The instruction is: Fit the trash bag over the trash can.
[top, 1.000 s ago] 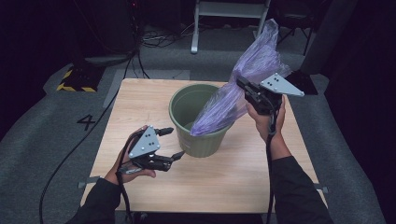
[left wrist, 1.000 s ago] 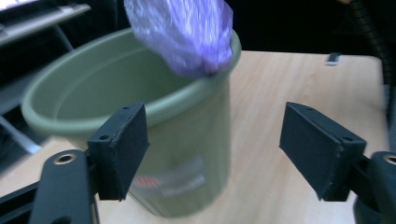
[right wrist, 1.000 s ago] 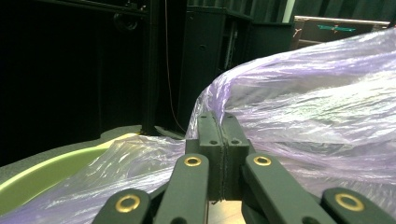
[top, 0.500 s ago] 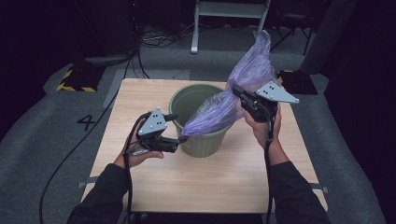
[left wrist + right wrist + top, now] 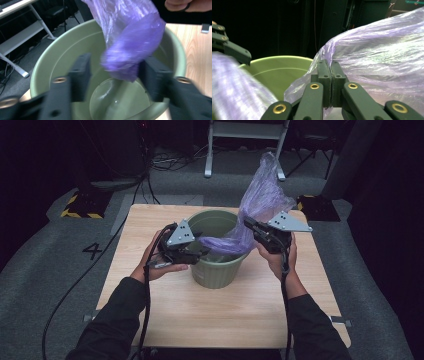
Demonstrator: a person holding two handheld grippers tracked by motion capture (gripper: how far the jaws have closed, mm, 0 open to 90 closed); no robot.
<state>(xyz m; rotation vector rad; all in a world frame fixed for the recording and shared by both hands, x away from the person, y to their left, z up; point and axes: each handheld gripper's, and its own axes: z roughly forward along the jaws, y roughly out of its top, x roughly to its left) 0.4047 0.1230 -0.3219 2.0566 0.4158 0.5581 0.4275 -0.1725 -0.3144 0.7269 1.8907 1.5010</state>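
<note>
The purple plastic bag [image 5: 260, 207] slants from the clamped right gripper [image 5: 248, 224] down into the green bucket [image 5: 215, 270], its tip hanging between the closing left gripper's [image 5: 113, 75] spread jaws

Bag [image 5: 260, 202]: translucent purple film with pale, whitish glare streaks. Bucket [image 5: 220, 270]: plain sage green inside and out. Table [image 5: 225, 315]: light wood-grain finish. Gripper jaws: black, with brass-coloured rivets; top plates grey. Sleeves: black. Floor: grey, with a yellow-and-black hazard stripe beyond the table's far left corner.
</note>
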